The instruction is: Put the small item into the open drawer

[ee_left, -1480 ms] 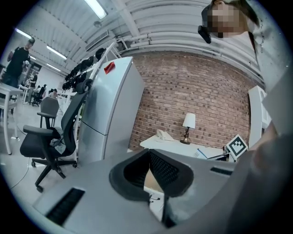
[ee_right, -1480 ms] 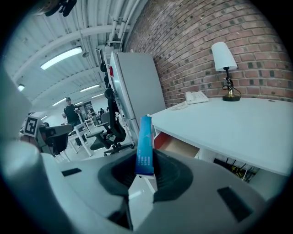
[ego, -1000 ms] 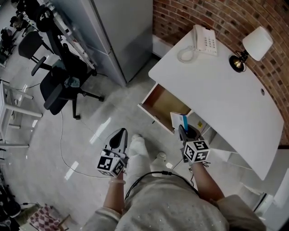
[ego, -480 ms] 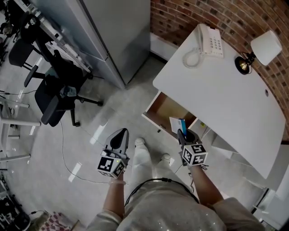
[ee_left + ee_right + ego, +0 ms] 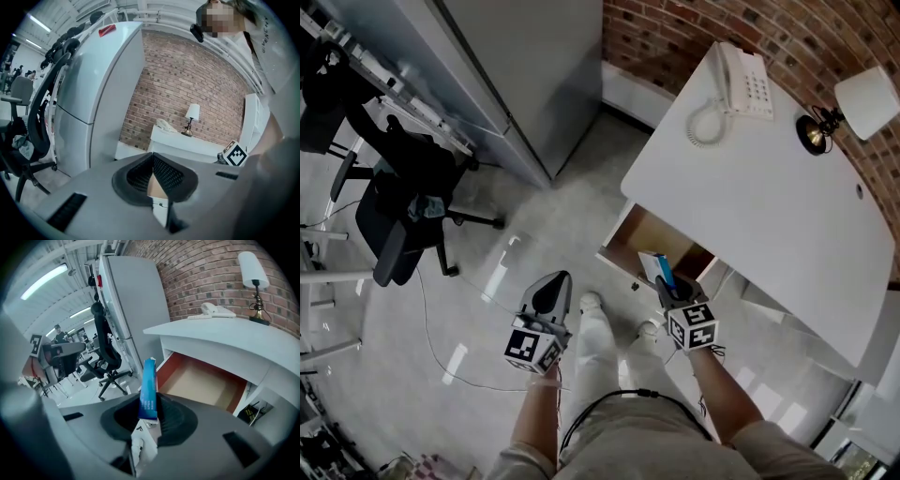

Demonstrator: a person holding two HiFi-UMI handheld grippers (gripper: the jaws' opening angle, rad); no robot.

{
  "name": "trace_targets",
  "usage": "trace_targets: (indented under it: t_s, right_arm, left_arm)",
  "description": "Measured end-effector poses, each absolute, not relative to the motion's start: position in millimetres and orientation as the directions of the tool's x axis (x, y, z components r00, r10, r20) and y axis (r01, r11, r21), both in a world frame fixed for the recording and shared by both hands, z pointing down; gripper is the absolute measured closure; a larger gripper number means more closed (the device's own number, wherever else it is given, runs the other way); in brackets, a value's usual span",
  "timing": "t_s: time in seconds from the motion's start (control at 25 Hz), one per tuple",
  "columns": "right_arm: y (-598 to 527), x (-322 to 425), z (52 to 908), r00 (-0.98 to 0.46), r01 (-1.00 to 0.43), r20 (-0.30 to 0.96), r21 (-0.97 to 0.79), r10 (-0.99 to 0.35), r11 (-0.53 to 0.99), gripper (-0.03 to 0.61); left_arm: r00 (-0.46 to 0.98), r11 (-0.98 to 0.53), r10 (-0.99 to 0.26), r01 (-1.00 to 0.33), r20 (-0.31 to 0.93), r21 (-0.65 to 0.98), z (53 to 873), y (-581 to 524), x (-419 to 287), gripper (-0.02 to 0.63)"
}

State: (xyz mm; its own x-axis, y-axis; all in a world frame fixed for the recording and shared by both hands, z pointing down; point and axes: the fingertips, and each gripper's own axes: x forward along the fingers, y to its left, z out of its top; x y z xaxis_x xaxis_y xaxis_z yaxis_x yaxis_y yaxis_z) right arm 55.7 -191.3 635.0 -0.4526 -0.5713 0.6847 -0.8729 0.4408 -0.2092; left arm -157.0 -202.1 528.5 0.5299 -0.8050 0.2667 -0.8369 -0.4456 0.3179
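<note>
Far left, well out of the way, stands a black office chair (image 5: 394, 211) beside a tall grey cabinet (image 5: 520, 75); neither matters to the job.

My left tool (image 5: 552, 286) hangs over the bare floor, well apart from the furniture. In the left gripper view its jaws are pressed together with nothing between them, so it is idle.

My right tool (image 5: 665, 287) has the task's thing: a small blue-and-white box (image 5: 149, 387), clamped edge-on between the pads with its blue end sticking up past the jaws. From the head view the box (image 5: 654, 267) sits at the front lip of the open drawer (image 5: 642, 230), above it and not yet inside. The right gripper view looks straight into the drawer (image 5: 206, 380), and its tan floor looks bare.

The drawer is pulled out from under the white worktop (image 5: 769, 197), which carries a telephone (image 5: 748, 80) and a lamp (image 5: 862, 98) at the brick wall.

I judge this the carrying step, close to its end. Next I would need to bring the right tool forward and down until the box is over the drawer floor, staying under the edge of the worktop, then part the jaws to let it go.
</note>
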Motion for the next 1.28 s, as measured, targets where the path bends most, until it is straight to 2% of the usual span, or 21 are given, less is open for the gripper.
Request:
trace_targets:
  t_s: [0.24, 0.6, 1.28]
  right_arm:
    - [-206, 33, 657, -0.465, -0.831, 0.709, -0.145, -0.530, 0.536, 0.489]
    - [-218, -5, 686, -0.495, -0.680, 0.751, -0.022, -0.437, 0.733, 0.489]
    - [-233, -22, 716, -0.502, -0.621, 0.775, -0.015, -0.382, 0.784, 0.480]
  left_arm:
    - [0.567, -0.471, -0.775, -0.813, 0.280, 0.341, 550, -214, -152, 0.607]
    - [0.584, -0.470, -0.753, -0.800, 0.304, 0.372, 583, -223, -155, 0.607]
    - [0.575, -0.444, -0.751, -0.804, 0.325, 0.395, 607, -234, -163, 0.607]
